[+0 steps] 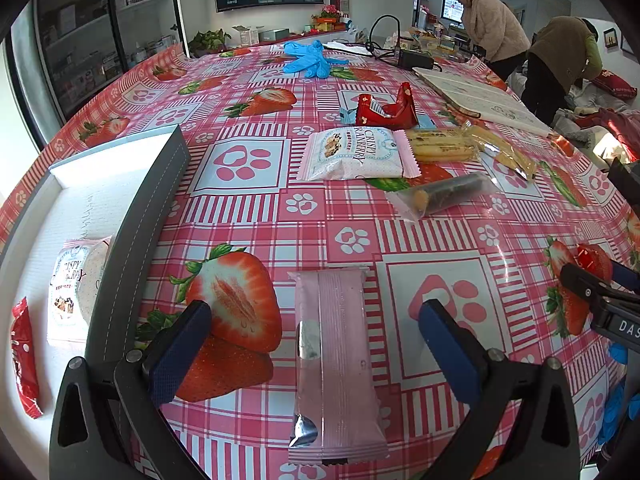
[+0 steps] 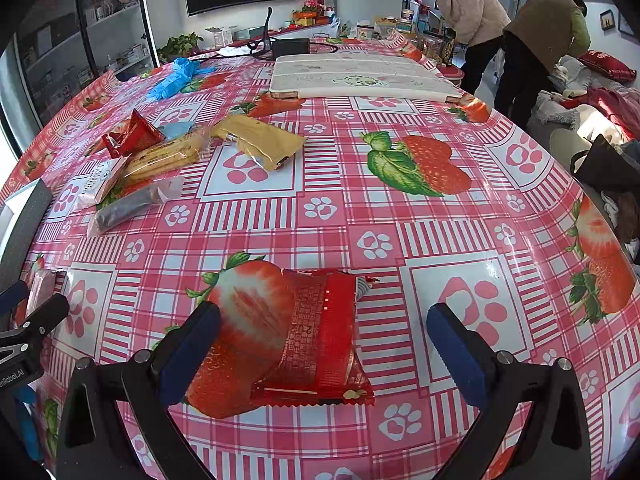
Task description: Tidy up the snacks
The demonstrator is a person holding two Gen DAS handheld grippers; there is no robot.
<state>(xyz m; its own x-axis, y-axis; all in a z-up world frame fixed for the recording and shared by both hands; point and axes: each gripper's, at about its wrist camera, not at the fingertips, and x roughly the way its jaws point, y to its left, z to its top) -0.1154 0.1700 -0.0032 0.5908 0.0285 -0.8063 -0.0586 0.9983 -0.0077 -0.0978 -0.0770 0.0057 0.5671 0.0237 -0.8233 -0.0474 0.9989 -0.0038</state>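
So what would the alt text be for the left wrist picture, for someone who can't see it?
The open left gripper hovers with its two blue-padded fingers on either side of a pink snack packet lying on a strawberry-print tablecloth. To its left a white tray holds a cranberry snack and a red packet; more snacks lie farther back on the table.

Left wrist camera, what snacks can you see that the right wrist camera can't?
Only the left wrist view shows the inside of the white box, with a cranberry packet and a red packet already in it. It also shows the whole pink packet lying between the open left tool.

Only the right wrist view shows the red snack packet lying between the open right tool.

Both show the snack pile farther back: the dark roll in clear wrap, the yellow biscuits and the blue gloves.
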